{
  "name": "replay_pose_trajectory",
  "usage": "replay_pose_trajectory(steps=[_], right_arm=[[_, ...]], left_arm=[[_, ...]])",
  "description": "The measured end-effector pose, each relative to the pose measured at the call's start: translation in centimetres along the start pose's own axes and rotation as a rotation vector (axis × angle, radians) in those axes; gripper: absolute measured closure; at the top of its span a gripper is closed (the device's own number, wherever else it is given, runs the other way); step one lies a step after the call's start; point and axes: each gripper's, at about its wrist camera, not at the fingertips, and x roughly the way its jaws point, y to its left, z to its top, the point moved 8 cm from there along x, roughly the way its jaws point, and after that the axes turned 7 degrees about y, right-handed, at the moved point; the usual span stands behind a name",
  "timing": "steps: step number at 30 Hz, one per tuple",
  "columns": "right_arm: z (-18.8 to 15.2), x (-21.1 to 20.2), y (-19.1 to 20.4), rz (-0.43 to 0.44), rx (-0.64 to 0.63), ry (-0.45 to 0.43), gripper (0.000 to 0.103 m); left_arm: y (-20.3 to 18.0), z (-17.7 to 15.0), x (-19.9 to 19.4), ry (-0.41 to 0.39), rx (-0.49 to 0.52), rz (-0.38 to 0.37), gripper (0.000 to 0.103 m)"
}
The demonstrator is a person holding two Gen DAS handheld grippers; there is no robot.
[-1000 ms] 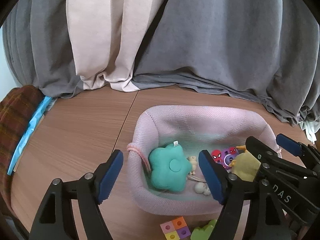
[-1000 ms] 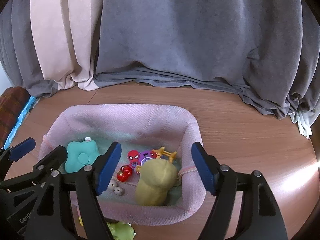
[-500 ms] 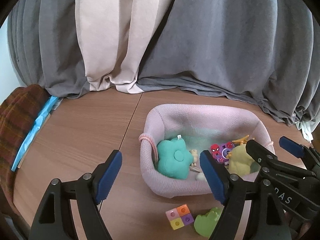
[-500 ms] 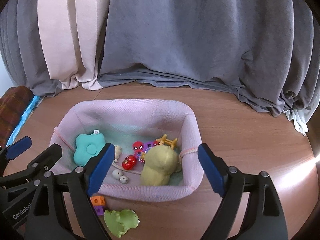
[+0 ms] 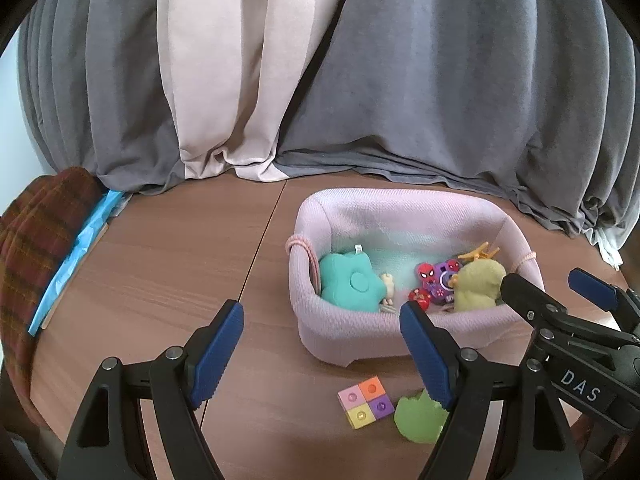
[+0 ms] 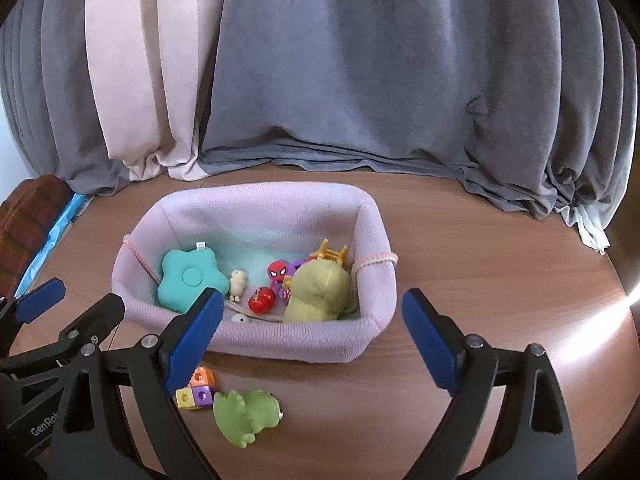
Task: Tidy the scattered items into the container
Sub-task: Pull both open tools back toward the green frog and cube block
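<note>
A pink knit basket (image 5: 360, 332) (image 6: 304, 344) stands on the wooden table. It holds a teal flower cushion (image 5: 350, 282) (image 6: 190, 274), an olive plush (image 5: 478, 284) (image 6: 318, 292), a Spider-Man figure (image 6: 276, 270), a red ball (image 6: 262, 300) and other small toys. On the table in front of the basket lie a multicoloured cube block (image 5: 363, 401) (image 6: 196, 390) and a green dinosaur toy (image 5: 418, 416) (image 6: 246, 410). My left gripper (image 5: 320, 354) is open and empty, near the basket's front left. My right gripper (image 6: 312, 338) is open and empty, in front of the basket.
Grey and beige curtains (image 6: 320, 80) hang behind the table. A red plaid cloth (image 5: 36, 240) and a blue sheet (image 5: 80, 248) lie at the left edge. The table's rounded edge curves at the right (image 6: 624, 340).
Both grippers have pulled back and up from the basket. The cube block and green dinosaur in front of it have come fully into view. Both stay open.
</note>
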Motion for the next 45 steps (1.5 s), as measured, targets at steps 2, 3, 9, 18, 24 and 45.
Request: replay_pose_trajectory(steps=[2, 3, 9, 18, 24, 45], right_arm=[[-0.4, -0.1, 0.0, -0.001, 0.0, 0.001, 0.014], [-0.7, -0.2, 0.1, -0.003, 0.001, 0.002, 0.014], [-2.2, -0.4, 0.4, -0.008, -0.007, 0.01, 0.014], [-4.3, -0.4, 1.1, -0.013, -0.035, 0.021, 0.014], [-6.1, 0.3, 1.8, -0.02, -0.065, 0.041, 0.014], [-11.0, 4.0, 3.7, -0.012, -0.144, 0.123, 0.014]], left_arm=[[0.1, -0.4, -0.1, 0.0, 0.003, -0.001, 0.026], [0.1, -0.6, -0.2, 0.001, 0.005, 0.0, 0.026], [0.4, -1.8, -0.5, 0.002, 0.012, 0.001, 0.026], [1.1, -3.7, 0.0, 0.017, 0.023, 0.006, 0.026], [1.8, -5.4, 0.9, 0.034, 0.032, 0.007, 0.026], [3.3, -9.5, 4.8, 0.104, 0.039, 0.014, 0.026]])
